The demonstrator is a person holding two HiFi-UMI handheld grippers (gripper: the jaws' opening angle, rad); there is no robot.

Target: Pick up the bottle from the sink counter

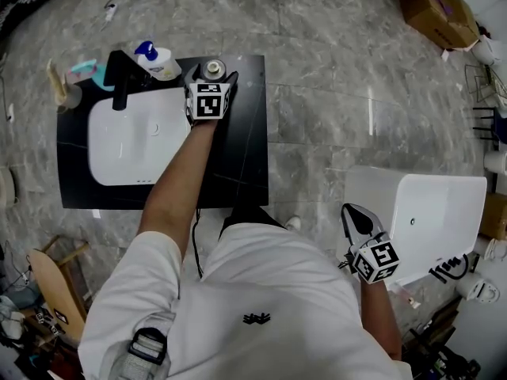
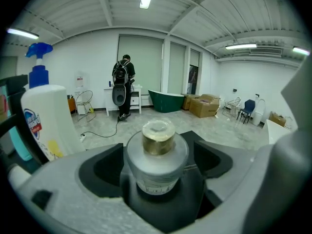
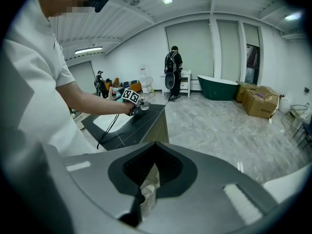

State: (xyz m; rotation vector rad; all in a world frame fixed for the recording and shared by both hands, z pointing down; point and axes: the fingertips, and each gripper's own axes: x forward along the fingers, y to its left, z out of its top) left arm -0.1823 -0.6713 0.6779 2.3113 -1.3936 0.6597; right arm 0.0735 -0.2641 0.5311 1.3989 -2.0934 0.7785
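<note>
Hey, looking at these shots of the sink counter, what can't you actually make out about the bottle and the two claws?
- Base of the bottle: hidden by the left claw in the left gripper view and by its marker cube in the head view, so lifted or resting is unclear.
- Print on the bottle: blurred, left gripper view.
- Pale patch behind the shut right claw: only a sliver shows, right gripper view.

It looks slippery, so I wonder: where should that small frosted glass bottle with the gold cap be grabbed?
By its wide round body, below the narrower gold cap, coming in level from the side. The small frosted glass bottle stands upright, and the left gripper clamps that body.
</note>
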